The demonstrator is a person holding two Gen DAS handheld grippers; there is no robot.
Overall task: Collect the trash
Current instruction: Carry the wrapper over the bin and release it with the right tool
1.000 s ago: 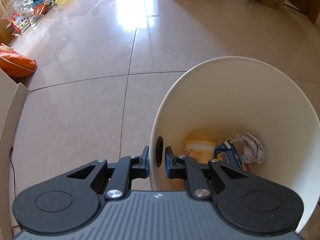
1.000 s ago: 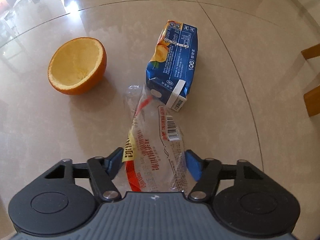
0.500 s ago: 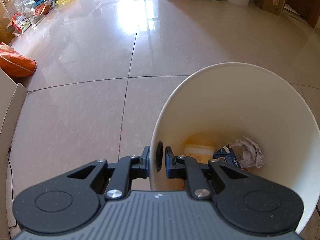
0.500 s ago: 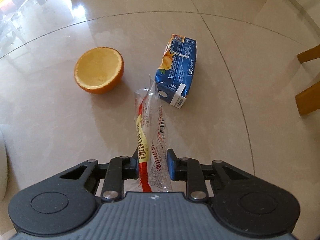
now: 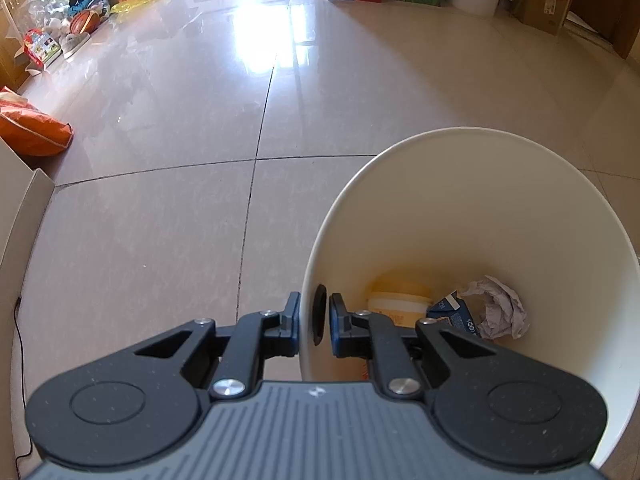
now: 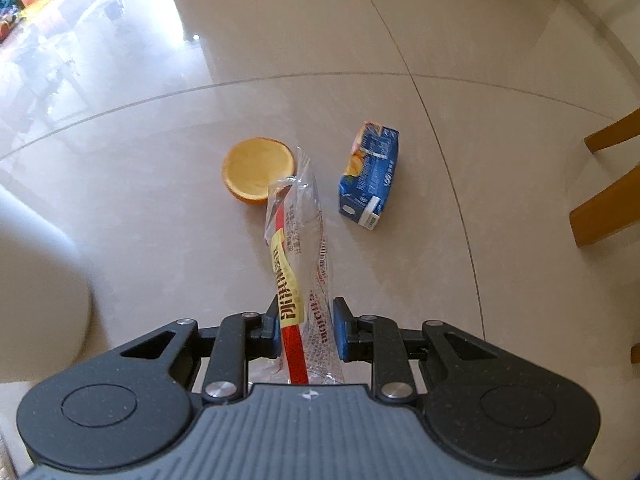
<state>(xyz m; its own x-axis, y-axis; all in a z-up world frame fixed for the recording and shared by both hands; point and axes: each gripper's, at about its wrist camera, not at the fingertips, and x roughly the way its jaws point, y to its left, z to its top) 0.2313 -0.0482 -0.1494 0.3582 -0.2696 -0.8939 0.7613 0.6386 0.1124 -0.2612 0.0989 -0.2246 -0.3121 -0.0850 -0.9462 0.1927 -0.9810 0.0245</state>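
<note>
Right wrist view: right gripper (image 6: 306, 330) clamped on a clear plastic wrapper (image 6: 302, 264), crinkled, long and narrow, with a red stripe, a yellow band of dark print and a barcode. Wrapper sticks out forward from between the fingers, lifted off the tiled floor (image 6: 440, 60). Beyond it on the floor: hollowed orange half (image 6: 256, 170), cut side up, pale inside; just beside, to the right, a blue juice carton (image 6: 370, 176) lying on its side, white end facing the camera. Wooden chair legs (image 6: 608, 208) at right edge.

Left wrist view: left gripper (image 5: 314, 320) pinched on the rim of a white bin (image 5: 480, 208), one finger outside, one inside the wall. Bin holds a yellow tub (image 5: 400, 300), a blue carton (image 5: 452, 314) and crumpled paper (image 5: 500, 308). Boxes and bags along the far walls.
</note>
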